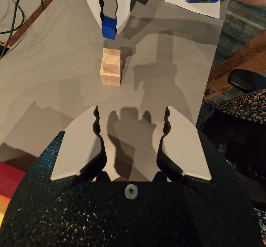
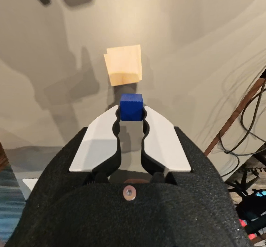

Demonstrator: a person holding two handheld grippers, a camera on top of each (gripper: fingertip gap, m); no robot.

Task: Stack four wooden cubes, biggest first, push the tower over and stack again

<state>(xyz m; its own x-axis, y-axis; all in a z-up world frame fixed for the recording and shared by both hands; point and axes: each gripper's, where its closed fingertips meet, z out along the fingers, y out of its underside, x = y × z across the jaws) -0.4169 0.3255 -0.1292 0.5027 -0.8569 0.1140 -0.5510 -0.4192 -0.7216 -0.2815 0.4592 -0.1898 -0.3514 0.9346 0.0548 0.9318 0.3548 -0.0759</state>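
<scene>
My right gripper [image 2: 131, 110] is shut on a blue cube [image 2: 131, 107] and holds it above the grey table, just short of a stack of plain wooden blocks [image 2: 124, 64]. In the left wrist view the same gripper [image 1: 109, 26] comes in from the top with the blue cube [image 1: 108, 28] in its fingertips, a little beyond the wooden stack [image 1: 111, 67]. A bit of green shows behind the cube. My left gripper [image 1: 131, 107] is open and empty, above the table on the near side of the stack.
A white sheet of paper [image 1: 198, 8] with a blue pen [image 1: 201, 0] lies at the far right of the table [image 1: 43, 67]. Black cables [image 1: 15, 10] hang past the left edge. A chair armrest [image 1: 247, 80], floral fabric and wooden furniture lie right of the table. Spacing between my two grippers at the tips: around 20 cm.
</scene>
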